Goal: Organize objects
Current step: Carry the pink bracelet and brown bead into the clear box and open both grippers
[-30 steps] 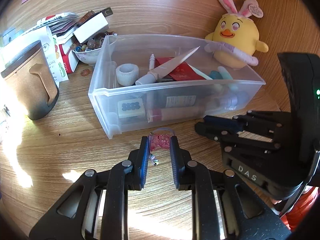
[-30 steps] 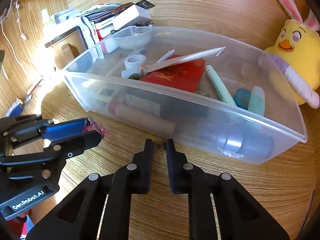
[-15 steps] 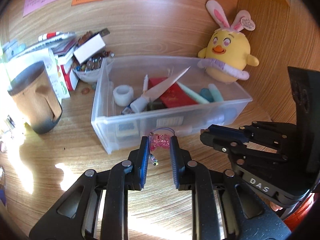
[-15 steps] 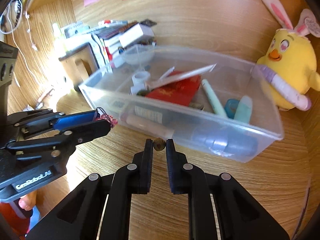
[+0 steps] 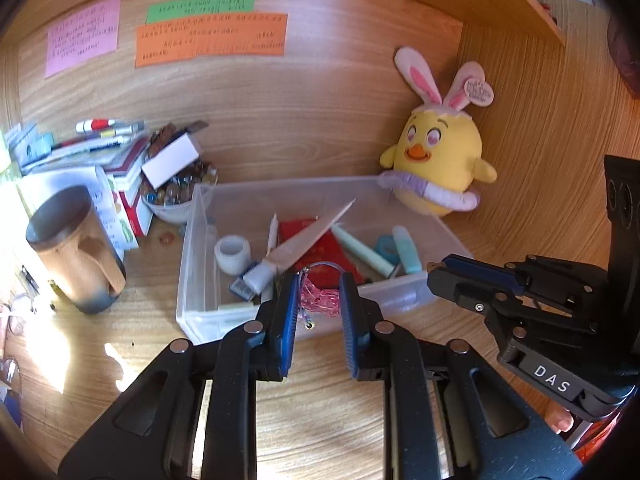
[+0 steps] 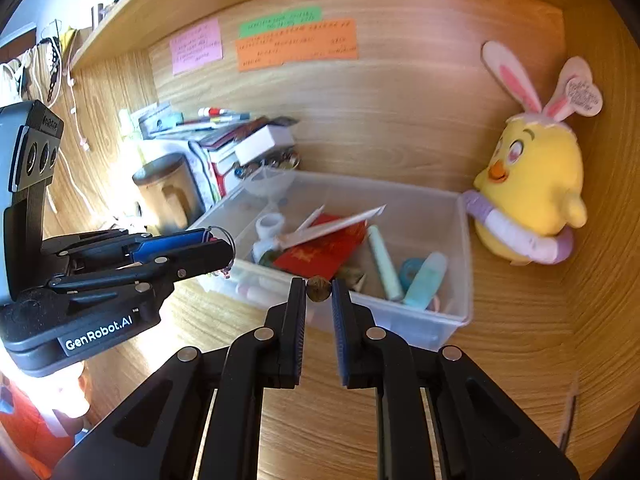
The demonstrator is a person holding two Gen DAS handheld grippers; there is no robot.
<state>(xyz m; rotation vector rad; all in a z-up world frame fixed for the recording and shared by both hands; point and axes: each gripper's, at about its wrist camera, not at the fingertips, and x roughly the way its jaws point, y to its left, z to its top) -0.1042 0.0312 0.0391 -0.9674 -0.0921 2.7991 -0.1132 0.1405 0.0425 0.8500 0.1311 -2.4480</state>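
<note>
My left gripper is shut on a pink beaded keychain with a metal ring, held above the near wall of the clear plastic bin. The right gripper is shut on a small brown bead, also over the bin's near wall. The bin holds a red packet, a white tape roll, tubes and pens. In the right wrist view the left gripper shows at the left with the keychain's ring at its tip; the right gripper appears at the right of the left wrist view.
A yellow chick plush with rabbit ears leans in the back right corner. A brown mug, a bowl of beads and stacked boxes with pens crowd the left. Sticky notes hang on the back wall.
Both grippers have risen and tilted up, so the bin now lies lower and farther and the back wall's notes show. Each kept its hold.
</note>
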